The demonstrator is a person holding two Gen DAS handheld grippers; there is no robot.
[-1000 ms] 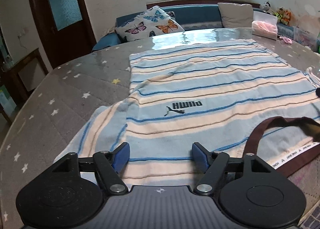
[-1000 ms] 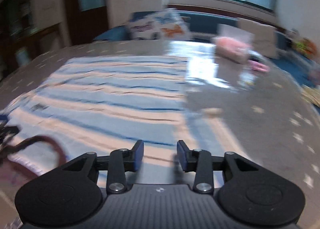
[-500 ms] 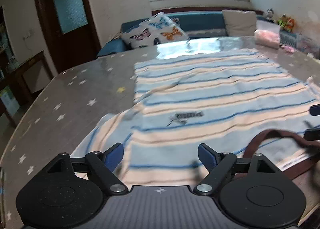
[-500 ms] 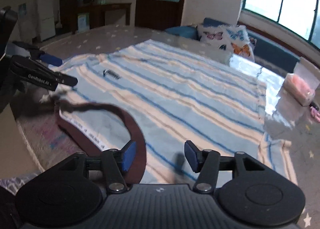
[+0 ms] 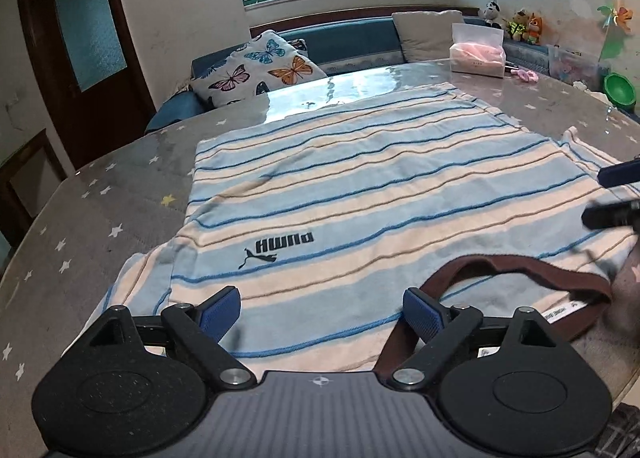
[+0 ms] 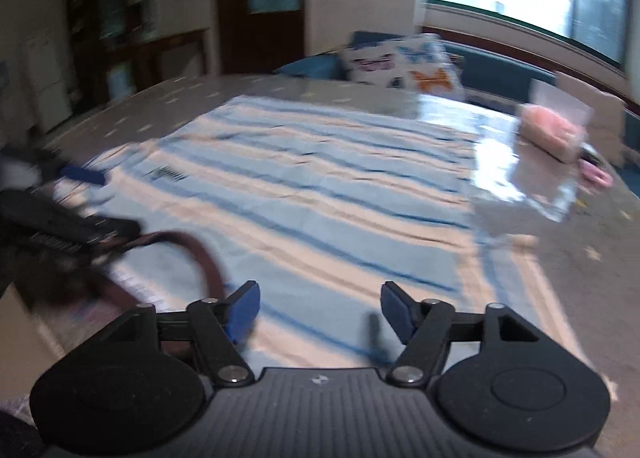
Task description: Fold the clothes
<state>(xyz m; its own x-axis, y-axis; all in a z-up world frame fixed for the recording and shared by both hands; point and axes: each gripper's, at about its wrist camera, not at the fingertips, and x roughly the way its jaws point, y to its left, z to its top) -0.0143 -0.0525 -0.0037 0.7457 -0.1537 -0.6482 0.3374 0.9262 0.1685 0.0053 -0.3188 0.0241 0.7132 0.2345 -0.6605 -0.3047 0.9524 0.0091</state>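
From the left wrist camera, a striped shirt in pale blue and cream lies spread flat on the table, which has a grey cover dotted with white stars. The shirt's brown collar is at the near end, turned toward the camera, and a black logo sits on the chest just beyond it to the left. A short sleeve spreads out from the shirt's near left side. The left gripper hangs over the shirt's near edge with its jaws spread wide; they have just been opening, and no cloth is between the blue pads, only the shirt lying below them. The right pad is just beside the collar band. At the shirt's right edge the right gripper's fingers poke into view. Beyond the shirt's far hem stand a tissue box and, off the table, a butterfly cushion on a blue sofa.

From the right wrist camera, which is blurred, the shirt fills the middle of the table. The right gripper is over the shirt's near edge, jaws apart and just been opening, nothing between its pads. The collar curves to the left of it, and the left gripper reaches in over the shirt's left side near the collar. The tissue box lies past the shirt's far right corner.
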